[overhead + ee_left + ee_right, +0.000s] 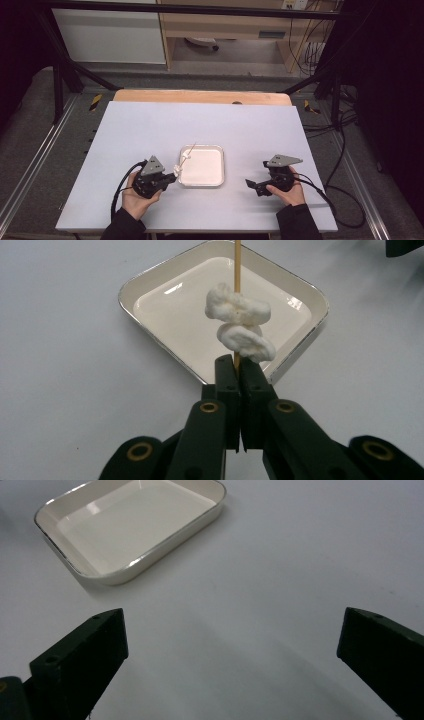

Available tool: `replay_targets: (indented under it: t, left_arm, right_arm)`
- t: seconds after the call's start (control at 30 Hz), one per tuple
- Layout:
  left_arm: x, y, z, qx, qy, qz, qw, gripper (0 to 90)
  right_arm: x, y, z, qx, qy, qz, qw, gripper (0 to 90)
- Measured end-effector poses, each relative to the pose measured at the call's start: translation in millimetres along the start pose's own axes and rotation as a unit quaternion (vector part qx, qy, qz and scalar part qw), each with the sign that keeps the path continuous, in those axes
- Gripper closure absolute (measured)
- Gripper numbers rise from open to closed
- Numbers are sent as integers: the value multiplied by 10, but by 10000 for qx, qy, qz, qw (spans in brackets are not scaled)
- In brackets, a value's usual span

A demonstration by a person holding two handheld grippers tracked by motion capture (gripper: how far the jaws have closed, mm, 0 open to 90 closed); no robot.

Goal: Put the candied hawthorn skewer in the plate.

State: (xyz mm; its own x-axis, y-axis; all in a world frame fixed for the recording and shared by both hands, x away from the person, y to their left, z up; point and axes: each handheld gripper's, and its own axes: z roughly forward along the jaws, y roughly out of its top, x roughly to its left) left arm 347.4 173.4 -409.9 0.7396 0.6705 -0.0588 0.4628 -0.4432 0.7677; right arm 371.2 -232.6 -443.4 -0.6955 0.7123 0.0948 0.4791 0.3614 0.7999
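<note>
left tongs (239, 365) clamped on skewer (237, 265) with marshmallows (239, 322), right tongs (232, 645) wide apart

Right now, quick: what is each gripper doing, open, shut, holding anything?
Left gripper: shut on the wooden skewer with two white marshmallow pieces, over the tray.
Right gripper: open, holding nothing, beside the tray.
</note>
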Motion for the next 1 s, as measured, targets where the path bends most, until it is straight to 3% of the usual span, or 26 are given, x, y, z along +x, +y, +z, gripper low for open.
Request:
replay_targets:
  t: [0.23,0.67,0.87,1.0]
  left_arm:
    - [30,164,92,299,-48,-43,9995,885]
    - [44,347,421,775,129,-89,9969,885]
    - [12,344,581,1076,227,-44,9939,885]
    - [-7,333,644,1341,275,-36,9906,885]
  right_arm:
    - [-76,-108,-52,49,-104,92,9999,6]
    - [-99,-168,-124,28,-143,84,9999,6]
    - [-104,-173,-127,29,-145,71,9999,6]
    - [-104,-180,-129,27,-142,114,9998,6]
